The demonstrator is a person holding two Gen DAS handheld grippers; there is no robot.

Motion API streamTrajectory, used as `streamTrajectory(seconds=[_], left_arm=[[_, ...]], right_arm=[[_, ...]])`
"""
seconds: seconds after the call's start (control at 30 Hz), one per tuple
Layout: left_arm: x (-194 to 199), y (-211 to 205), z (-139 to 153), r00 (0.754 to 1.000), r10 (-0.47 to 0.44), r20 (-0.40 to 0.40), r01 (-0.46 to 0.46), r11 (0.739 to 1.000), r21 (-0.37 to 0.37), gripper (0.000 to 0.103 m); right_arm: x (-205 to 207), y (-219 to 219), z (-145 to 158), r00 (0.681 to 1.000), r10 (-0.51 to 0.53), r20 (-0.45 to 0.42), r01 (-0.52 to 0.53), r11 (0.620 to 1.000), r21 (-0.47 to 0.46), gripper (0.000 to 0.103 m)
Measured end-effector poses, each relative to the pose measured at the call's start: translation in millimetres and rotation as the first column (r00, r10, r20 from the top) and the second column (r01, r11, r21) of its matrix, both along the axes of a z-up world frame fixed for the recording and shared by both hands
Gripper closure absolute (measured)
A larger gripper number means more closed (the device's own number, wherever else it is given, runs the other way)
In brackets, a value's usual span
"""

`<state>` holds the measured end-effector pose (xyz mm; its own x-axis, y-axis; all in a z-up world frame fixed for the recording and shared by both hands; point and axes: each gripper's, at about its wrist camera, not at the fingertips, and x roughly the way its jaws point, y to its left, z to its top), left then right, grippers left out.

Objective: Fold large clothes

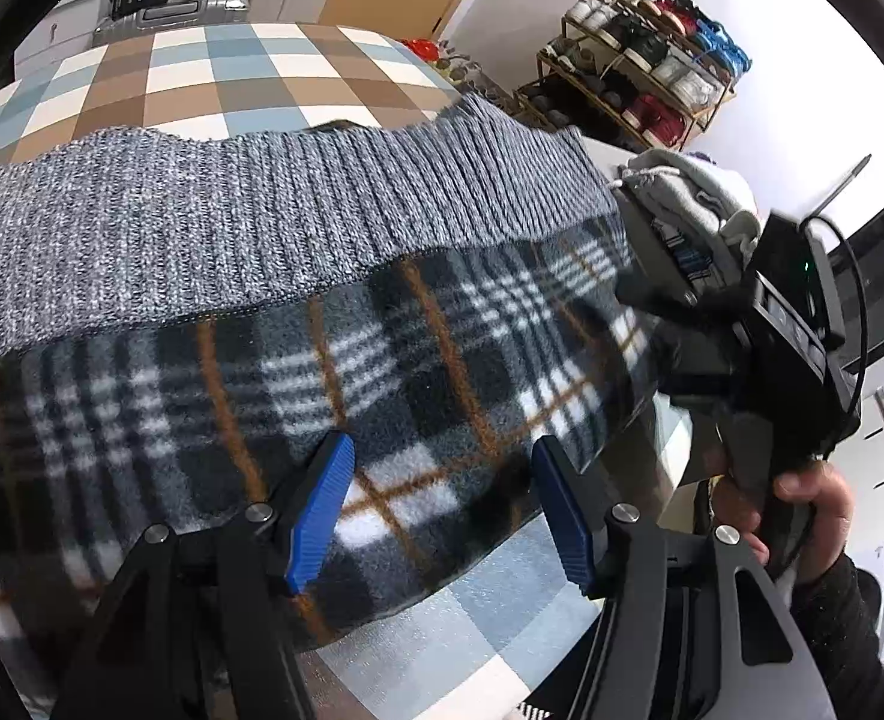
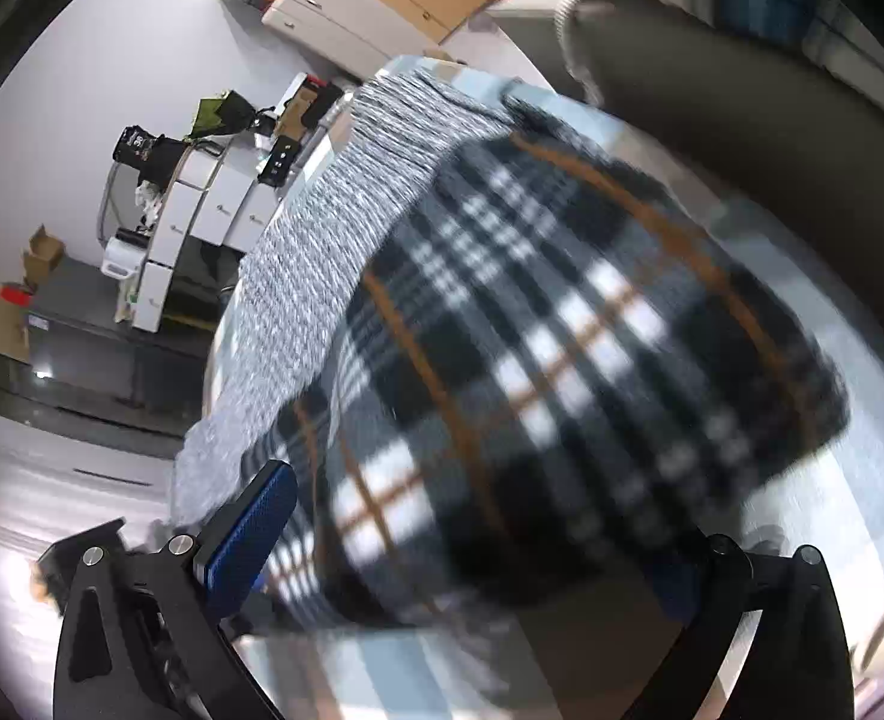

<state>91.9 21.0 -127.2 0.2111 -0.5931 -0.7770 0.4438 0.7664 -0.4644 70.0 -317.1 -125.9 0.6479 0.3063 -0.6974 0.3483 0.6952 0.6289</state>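
A folded plaid fleece garment, black, white and grey with orange lines, lies on top of a grey knit sweater on a checkered tablecloth. My left gripper is open, its blue fingers apart over the near edge of the plaid, not pressing it. A hand holds my right gripper at the plaid's right end. The right wrist view is blurred: the right gripper stands wide open around the plaid garment, its left blue finger beside the fabric and the other mostly hidden.
A pale folded pile of clothes sits past the right end of the sweater. A shoe rack stands by the far wall and a suitcase behind the table. White drawer units and cardboard boxes stand beyond the table's edge.
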Motion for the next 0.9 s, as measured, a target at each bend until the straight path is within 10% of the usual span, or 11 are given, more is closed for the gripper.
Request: streamTrajectory(seconds=[0.27,0.4,0.57,0.73,0.9], left_arm=[[-10,11,13,1.0,-0.009,0.019,0.009,1.0,-0.005,0.047],[-6,16,6,1.0,0.0,-0.013,0.0,1.0,-0.016,0.047],[-4,10,4,1.0,0.006,-0.012,-0.006,1.0,0.002,0.047],[-3,9,3,1.0,0.002,-0.006,-0.002,1.0,0.012,0.046],[-1,8,3,1.0,0.001,-0.026,-0.001,1.0,-0.005,0.046]], right_arm=[[-10,-2,-2,0.994,0.02,0.104,-0.016,0.999,-0.039,0.003],[-18,-17,-3,0.993,-0.018,0.115,0.022,0.999,-0.039,0.049],[-28,-24,-5,0.99,-0.03,0.138,0.031,0.999,-0.007,0.061],[-40,-16,13,0.965,0.022,0.261,-0.021,1.0,-0.007,0.059],[-29,-16,-3,0.974,0.019,0.227,-0.047,0.992,0.121,0.035]])
